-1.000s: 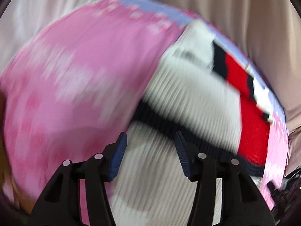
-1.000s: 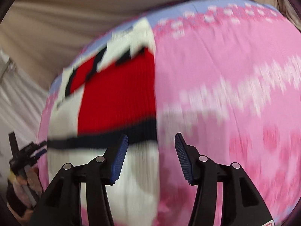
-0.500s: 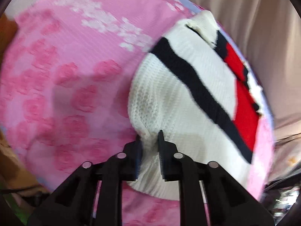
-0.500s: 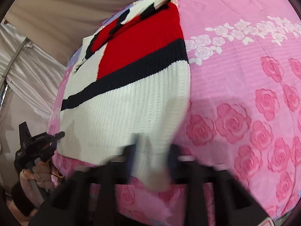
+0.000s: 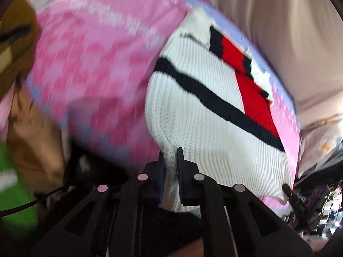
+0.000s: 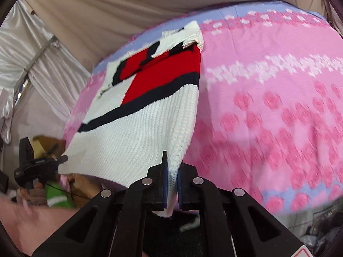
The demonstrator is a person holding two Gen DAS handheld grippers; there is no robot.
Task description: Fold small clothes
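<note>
A small white knit sweater [image 5: 203, 117] with a black stripe and a red block lies on a pink rose-print bed sheet [image 5: 96, 68]. My left gripper [image 5: 170, 158] is shut on its near left hem corner. My right gripper [image 6: 172, 162] is shut on the near right hem corner of the sweater [image 6: 139, 132], lifting that edge off the sheet [image 6: 268, 111]. The left gripper also shows at the far left of the right wrist view [image 6: 62, 159]. The sweater's far end with the collar rests flat on the bed.
Beige curtain fabric [image 6: 107, 10] hangs behind the bed and white drapery [image 6: 32, 60] at the left. The bed's near edge drops off just below my grippers. Brown and green items [image 5: 17, 150] sit off the bed's left side, and clutter [image 5: 321, 192] at the right.
Both grippers were open above the sweater a second ago. They came down to the near hem, shut on its two corners, and have pulled the hem up and back toward the bed's edge.
</note>
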